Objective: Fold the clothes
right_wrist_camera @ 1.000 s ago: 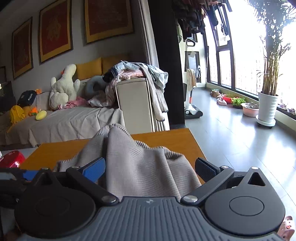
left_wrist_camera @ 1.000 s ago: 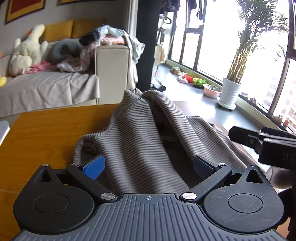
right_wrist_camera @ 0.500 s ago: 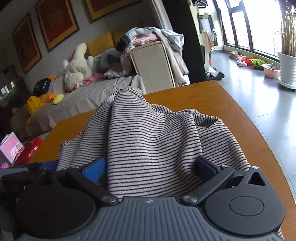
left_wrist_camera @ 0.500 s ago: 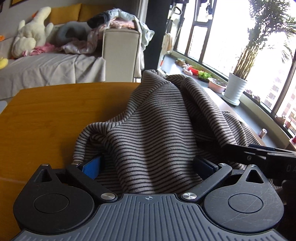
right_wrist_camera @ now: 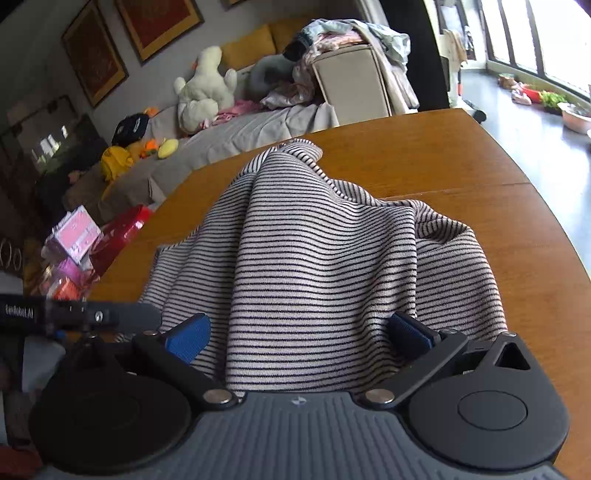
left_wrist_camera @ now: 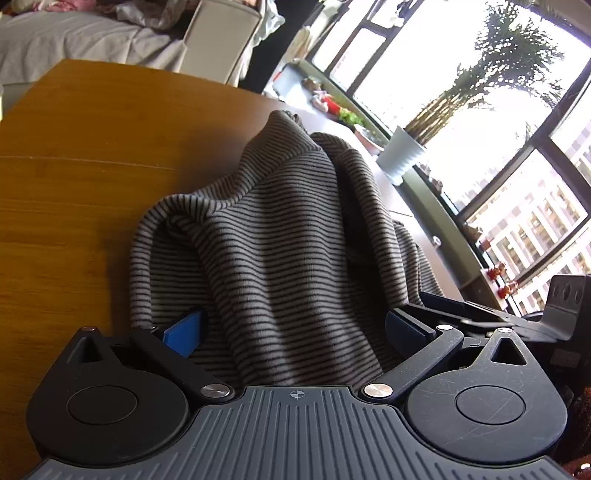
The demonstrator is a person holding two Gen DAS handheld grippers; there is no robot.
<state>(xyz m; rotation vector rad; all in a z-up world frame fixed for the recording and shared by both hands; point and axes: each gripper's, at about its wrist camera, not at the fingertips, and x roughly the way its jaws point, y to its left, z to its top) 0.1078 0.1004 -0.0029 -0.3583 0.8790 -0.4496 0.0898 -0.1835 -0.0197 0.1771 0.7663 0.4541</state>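
Observation:
A grey shirt with thin dark stripes (left_wrist_camera: 288,221) lies bunched on the wooden table (left_wrist_camera: 74,177), rising to a peak at its far end. My left gripper (left_wrist_camera: 293,325) has its jaws wide apart, and the cloth fills the gap and covers part of both blue pads (left_wrist_camera: 184,332). In the right wrist view the same shirt (right_wrist_camera: 314,240) also runs between the spread jaws of my right gripper (right_wrist_camera: 299,325), over its blue pads (right_wrist_camera: 188,338). The two grippers sit side by side at the shirt's near edge. The near hem is hidden behind the gripper bodies.
The table's rounded edge (right_wrist_camera: 554,221) falls away on the right. A sofa with soft toys (right_wrist_camera: 207,88) and piled clothes (right_wrist_camera: 351,33) stands beyond the table. Pink boxes and a red bag (right_wrist_camera: 122,229) sit off the table's left side. A potted plant (left_wrist_camera: 402,155) stands by the windows.
Both grippers have tipped downward and come closer to the table. The shirt's raised peak has sunk and the cloth spreads more over the wood. The jaws' spacing looks unchanged.

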